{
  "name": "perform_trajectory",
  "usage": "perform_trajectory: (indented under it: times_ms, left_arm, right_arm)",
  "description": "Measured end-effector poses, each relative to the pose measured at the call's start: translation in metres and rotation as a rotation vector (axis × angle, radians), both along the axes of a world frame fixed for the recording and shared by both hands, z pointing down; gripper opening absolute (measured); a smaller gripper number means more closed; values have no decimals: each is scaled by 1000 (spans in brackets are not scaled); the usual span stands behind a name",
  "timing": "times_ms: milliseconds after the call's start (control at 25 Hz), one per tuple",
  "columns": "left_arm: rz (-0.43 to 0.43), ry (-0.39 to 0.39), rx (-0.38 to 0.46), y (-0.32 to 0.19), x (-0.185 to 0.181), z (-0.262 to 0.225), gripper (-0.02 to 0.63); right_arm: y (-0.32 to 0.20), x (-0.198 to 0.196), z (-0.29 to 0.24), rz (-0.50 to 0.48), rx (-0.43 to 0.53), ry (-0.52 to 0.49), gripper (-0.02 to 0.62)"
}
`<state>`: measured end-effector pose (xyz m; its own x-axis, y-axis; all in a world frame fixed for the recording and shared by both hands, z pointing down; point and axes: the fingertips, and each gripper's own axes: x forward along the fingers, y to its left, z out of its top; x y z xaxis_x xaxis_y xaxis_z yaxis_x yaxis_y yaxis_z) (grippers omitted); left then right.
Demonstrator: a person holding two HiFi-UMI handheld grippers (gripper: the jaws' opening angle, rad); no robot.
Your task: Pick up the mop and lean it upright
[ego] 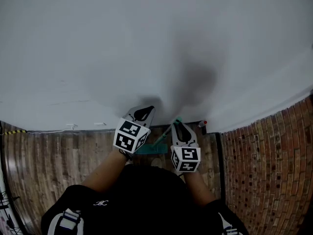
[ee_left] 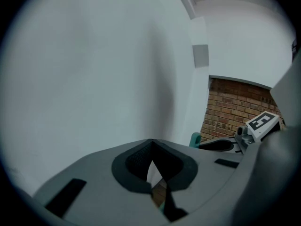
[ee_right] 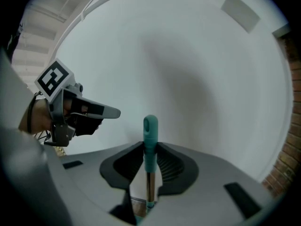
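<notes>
The mop stands nearly upright against the white wall point(ego: 146, 43). Its teal handle tip point(ee_right: 150, 126) and metal pole point(ee_right: 149, 187) run between the jaws of my right gripper point(ee_right: 149, 147), which is shut on the handle. From the head view, the mop's teal head point(ego: 149, 149) lies on the wooden floor, and the pole rises to the right gripper point(ego: 182, 130). My left gripper point(ego: 143, 113) hangs just left of it, close to the wall. Its jaws meet with nothing between them point(ee_left: 151, 142). The teal tip point(ee_left: 195, 139) also shows in the left gripper view.
A red brick wall point(ego: 274, 165) meets the white wall at the right corner. Wooden floor point(ego: 58, 160) runs along the wall's foot. A small red-topped item point(ego: 203, 124) sits by the corner, and a thin cable point(ego: 49, 130) lies along the skirting at left.
</notes>
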<state>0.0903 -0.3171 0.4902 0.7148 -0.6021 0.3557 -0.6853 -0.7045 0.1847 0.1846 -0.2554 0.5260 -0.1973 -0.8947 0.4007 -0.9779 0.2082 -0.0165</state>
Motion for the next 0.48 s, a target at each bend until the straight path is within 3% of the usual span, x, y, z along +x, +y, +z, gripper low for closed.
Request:
perform_trajectory:
  times_ms: [480]
  left_arm:
    - [-62, -9, -13, -1, -14, 1, -8]
  right_arm:
    - [-20, 1, 4, -5, 30, 36, 98]
